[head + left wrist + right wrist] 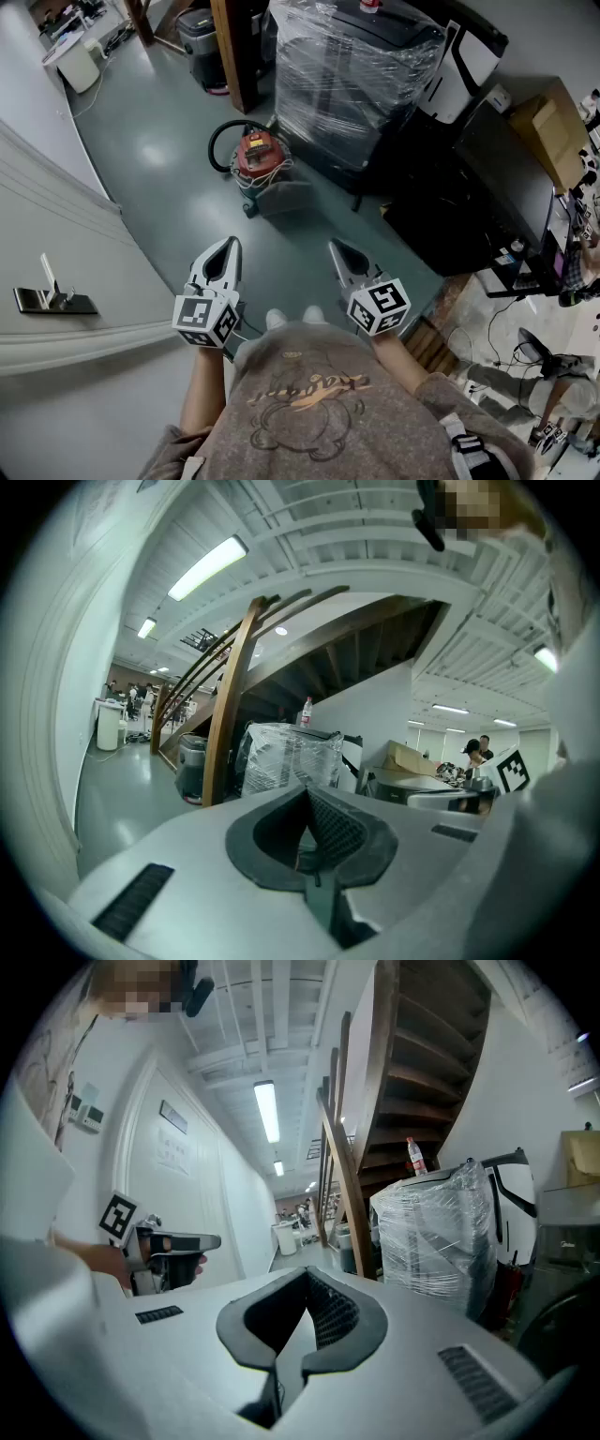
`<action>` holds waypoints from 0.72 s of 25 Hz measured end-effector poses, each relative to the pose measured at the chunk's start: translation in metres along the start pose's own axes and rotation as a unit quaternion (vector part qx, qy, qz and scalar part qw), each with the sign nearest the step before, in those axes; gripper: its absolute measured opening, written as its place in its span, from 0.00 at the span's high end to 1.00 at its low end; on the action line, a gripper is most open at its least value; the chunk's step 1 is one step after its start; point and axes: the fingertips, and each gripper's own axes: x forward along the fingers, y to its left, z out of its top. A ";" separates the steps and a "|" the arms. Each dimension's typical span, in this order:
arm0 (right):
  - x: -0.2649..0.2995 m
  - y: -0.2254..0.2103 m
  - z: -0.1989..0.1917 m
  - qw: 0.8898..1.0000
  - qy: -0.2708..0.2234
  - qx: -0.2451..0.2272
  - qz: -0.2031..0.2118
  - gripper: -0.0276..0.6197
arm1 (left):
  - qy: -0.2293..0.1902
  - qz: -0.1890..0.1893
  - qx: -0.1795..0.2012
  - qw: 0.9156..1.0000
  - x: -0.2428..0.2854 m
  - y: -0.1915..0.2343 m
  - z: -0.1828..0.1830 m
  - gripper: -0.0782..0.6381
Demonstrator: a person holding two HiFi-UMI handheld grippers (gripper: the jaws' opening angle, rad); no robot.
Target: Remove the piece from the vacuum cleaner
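A small red vacuum cleaner (258, 156) with a black hose (220, 141) looped at its left stands on the grey-green floor, well ahead of me. My left gripper (228, 246) and right gripper (335, 247) are held side by side at waist height, far short of it, both shut with nothing between the jaws. In the left gripper view the left gripper (306, 799) points at the wrapped load, and the right gripper (305, 1281) does the same in its own view. The vacuum cleaner is hidden in both gripper views.
A plastic-wrapped load (352, 70) with a bottle (415, 1157) on top stands behind the vacuum. A wooden stair post (234, 52) rises at the left of it, a dark desk (487, 187) is at the right, and a white door with a handle (52, 295) is at my left.
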 end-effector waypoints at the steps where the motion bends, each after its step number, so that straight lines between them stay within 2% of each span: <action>1: 0.001 0.000 0.001 1.000 -0.001 0.000 -0.002 0.96 | 0.000 -0.001 0.001 1.000 0.001 0.000 0.001 0.89; 8: 0.005 0.002 0.002 1.000 -0.009 0.013 -0.020 0.96 | 0.005 -0.021 0.008 1.000 0.004 0.004 -0.001 0.89; 18: 0.004 -0.001 -0.024 0.997 -0.005 0.026 -0.073 0.96 | 0.019 -0.063 0.012 0.998 0.018 0.011 -0.018 0.89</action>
